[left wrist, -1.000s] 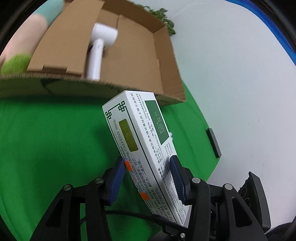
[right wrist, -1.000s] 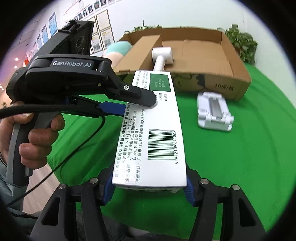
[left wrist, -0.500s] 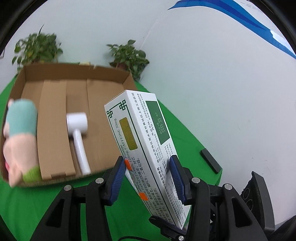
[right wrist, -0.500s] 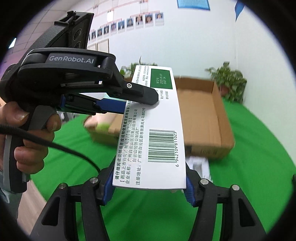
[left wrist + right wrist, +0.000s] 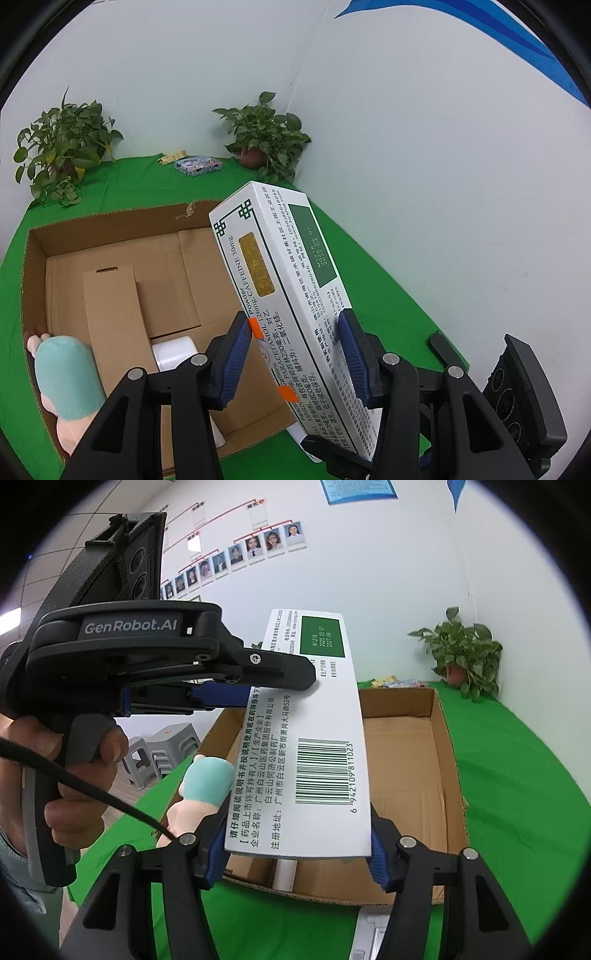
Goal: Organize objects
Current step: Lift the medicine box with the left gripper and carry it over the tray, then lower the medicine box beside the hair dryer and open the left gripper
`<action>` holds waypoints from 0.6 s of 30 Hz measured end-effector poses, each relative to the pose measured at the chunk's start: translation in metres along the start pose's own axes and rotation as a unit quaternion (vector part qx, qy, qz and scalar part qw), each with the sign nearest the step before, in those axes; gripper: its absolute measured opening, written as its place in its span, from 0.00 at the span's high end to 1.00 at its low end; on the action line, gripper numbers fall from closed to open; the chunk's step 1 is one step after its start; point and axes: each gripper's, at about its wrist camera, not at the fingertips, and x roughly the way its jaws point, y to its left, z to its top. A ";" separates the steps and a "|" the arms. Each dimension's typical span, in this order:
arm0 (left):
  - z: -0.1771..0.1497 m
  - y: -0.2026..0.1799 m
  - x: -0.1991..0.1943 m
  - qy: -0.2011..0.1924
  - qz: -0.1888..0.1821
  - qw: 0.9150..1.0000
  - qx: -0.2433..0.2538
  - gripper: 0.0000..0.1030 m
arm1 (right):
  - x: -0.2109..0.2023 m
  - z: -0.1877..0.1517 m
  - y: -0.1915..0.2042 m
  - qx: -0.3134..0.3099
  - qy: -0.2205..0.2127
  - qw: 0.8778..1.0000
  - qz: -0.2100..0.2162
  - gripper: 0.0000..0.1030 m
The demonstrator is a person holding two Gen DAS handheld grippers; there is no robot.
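A long white medicine box (image 5: 280, 280) with green print and a barcode (image 5: 314, 738) hangs in the air over the open cardboard box (image 5: 110, 236) (image 5: 443, 738). My left gripper (image 5: 295, 358) is shut on its narrow sides, and in the right wrist view this left gripper (image 5: 280, 686) grips the far part, held by a person's hand. My right gripper (image 5: 295, 849) is shut on the near end. Inside the cardboard box lie a pink and teal plush toy (image 5: 66, 373) (image 5: 199, 782) and a white handled object (image 5: 173, 350) (image 5: 284, 875).
The green table cloth (image 5: 517, 794) runs to white walls. Two potted plants (image 5: 62, 147) (image 5: 262, 136) and a patterned packet (image 5: 197, 165) stand behind the cardboard box. A black flat item (image 5: 447, 350) lies at the right edge. A white stand (image 5: 369, 934) sits in front of the cardboard box.
Both grippers have risen with the medicine box and carried it toward the cardboard box. The views now look down into it from above, and the white stand has dropped to the lower edge.
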 end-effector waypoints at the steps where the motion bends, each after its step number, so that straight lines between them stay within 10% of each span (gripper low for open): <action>1: -0.001 0.004 0.006 0.004 0.001 1.000 -0.003 0.55 | 0.004 -0.002 -0.003 0.003 0.005 1.000 0.001 0.43; 18: -0.057 0.093 0.152 0.092 0.025 0.992 -0.086 0.55 | 0.086 -0.063 -0.032 0.061 0.117 0.991 0.010 0.43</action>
